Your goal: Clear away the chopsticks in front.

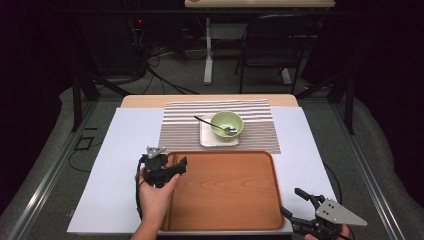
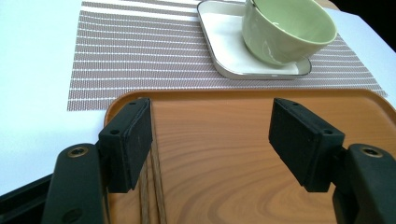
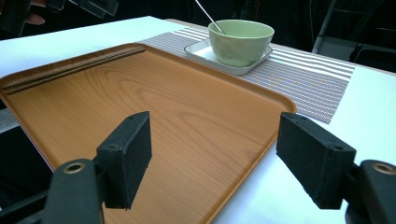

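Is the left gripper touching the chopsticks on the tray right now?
Apart. The left gripper view shows the left gripper open, and the chopsticks lie flat on the tray beneath its pad.

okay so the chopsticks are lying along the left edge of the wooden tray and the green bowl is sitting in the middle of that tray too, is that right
Not quite. The chopsticks do lie along the left edge of the wooden tray, but the green bowl sits on a white square plate on the striped placemat beyond the tray, as the high view shows.
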`<state>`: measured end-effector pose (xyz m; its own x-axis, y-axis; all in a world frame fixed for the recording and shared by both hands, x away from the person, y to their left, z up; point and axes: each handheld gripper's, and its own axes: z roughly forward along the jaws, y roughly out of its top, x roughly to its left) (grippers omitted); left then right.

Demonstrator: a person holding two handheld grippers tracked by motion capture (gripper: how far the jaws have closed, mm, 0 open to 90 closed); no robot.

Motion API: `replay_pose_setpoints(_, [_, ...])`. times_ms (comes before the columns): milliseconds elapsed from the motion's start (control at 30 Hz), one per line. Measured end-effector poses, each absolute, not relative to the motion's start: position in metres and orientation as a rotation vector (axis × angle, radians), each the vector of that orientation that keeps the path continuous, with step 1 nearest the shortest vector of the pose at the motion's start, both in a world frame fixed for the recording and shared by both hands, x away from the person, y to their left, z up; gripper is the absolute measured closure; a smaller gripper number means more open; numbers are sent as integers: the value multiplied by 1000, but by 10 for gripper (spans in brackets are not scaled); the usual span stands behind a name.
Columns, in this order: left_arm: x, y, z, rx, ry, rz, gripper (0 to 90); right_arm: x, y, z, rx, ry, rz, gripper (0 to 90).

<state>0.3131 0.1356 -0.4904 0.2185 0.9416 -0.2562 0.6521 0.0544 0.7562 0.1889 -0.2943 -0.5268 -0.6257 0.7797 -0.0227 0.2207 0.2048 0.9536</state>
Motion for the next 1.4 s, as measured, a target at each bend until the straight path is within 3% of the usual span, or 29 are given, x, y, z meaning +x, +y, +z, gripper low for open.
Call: replay_pose_setpoints(1400, [356, 129, -481, 1721, 1465, 442, 307, 201, -294, -520, 966, 1871, 1474, 265])
